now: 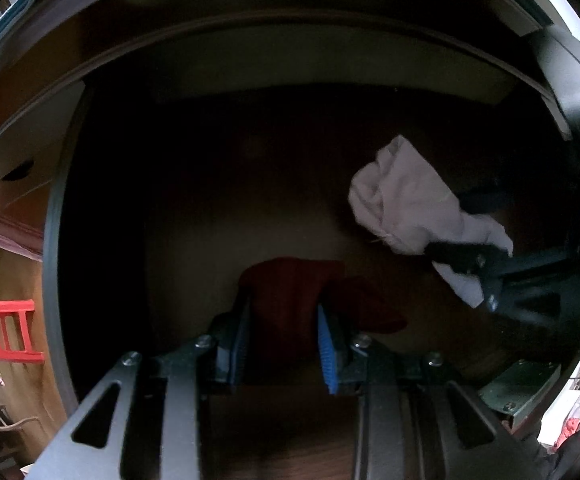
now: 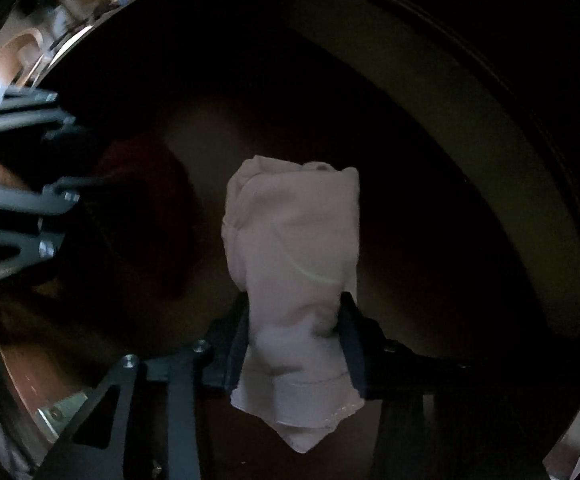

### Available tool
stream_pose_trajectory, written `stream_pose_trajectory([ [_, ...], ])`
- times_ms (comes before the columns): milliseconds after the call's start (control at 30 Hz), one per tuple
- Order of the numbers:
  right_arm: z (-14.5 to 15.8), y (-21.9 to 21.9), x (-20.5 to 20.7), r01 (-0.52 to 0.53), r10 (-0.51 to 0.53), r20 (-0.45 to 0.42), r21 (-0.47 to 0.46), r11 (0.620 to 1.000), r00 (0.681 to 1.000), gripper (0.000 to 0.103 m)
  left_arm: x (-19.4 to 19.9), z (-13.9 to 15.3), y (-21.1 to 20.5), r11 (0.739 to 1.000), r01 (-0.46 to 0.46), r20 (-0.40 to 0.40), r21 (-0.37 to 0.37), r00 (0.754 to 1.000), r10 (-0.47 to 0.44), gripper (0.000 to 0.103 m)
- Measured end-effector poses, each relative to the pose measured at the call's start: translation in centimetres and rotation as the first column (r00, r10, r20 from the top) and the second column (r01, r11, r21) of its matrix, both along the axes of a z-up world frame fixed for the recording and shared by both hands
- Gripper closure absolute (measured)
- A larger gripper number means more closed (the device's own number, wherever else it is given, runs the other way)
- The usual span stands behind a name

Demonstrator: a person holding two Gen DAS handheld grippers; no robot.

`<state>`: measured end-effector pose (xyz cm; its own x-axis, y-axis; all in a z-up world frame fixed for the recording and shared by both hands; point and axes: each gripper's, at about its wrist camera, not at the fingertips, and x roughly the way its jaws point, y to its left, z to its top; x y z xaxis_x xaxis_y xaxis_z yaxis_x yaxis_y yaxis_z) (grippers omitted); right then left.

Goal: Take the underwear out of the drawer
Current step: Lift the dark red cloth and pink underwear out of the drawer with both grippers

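Observation:
Inside a dark wooden drawer, my left gripper is shut on a dark red piece of underwear, its blue pads pressing the cloth from both sides. Over at the right, my right gripper is shut on a bunched pale pink piece of underwear. In the right wrist view the pink underwear fills the space between the right gripper fingers, pinched at its lower part. The left gripper shows at the left edge there, with the red underwear dim beside it.
The drawer's pale back wall and side wall enclose both grippers. Its brown floor is bare around the clothes. A red plastic stool stands on the room floor at the far left.

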<state>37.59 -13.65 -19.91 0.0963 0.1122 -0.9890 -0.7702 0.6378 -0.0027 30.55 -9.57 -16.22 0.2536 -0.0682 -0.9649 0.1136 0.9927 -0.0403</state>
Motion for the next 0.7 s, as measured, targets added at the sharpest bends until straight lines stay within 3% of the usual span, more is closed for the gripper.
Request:
stream_pose_trajectory([
  [200, 0.8, -2.6, 1.8, 0.216, -0.207, -0.126, 0.066, 0.974, 0.970, 0.078, -1.0, 0.2, -0.1, 1.000, -0.006, 0.020, -0.002, 1.000, 0.006, 0.074],
  [267, 1.4, -4.3, 2.1, 0.322, -0.298, -0.179, 0.129, 0.938, 0.938, 0.080, -1.3, 0.3, 0.1, 1.000, -0.005, 0.029, -0.001, 1.000, 0.005, 0.074],
  [367, 2.1, -6.8, 1.9, 0.467, -0.406, -0.270, 0.227, 0.854, 0.873, 0.080, -1.5, 0.2, -0.1, 1.000, -0.006, 0.035, 0.005, 0.999, 0.006, 0.074],
  [500, 3.0, -8.9, 0.4, 0.560, -0.489, -0.281, 0.311, 0.768, 0.826, 0.080, -2.4, -0.1, -0.9, 1.000, -0.008, 0.057, 0.026, 0.998, 0.006, 0.074],
  [533, 3.2, -11.9, 0.4, 0.586, -0.513, -0.285, 0.335, 0.738, 0.810, 0.080, -2.5, 0.0, -1.0, 1.000, -0.010, 0.065, 0.030, 0.998, 0.008, 0.074],
  [700, 5.8, -14.3, -2.0, 0.597, -0.609, -0.146, 0.467, 0.653, 0.780, 0.080, -3.8, 0.1, -2.0, 0.997, -0.031, 0.122, 0.071, 0.992, 0.022, 0.074],
])
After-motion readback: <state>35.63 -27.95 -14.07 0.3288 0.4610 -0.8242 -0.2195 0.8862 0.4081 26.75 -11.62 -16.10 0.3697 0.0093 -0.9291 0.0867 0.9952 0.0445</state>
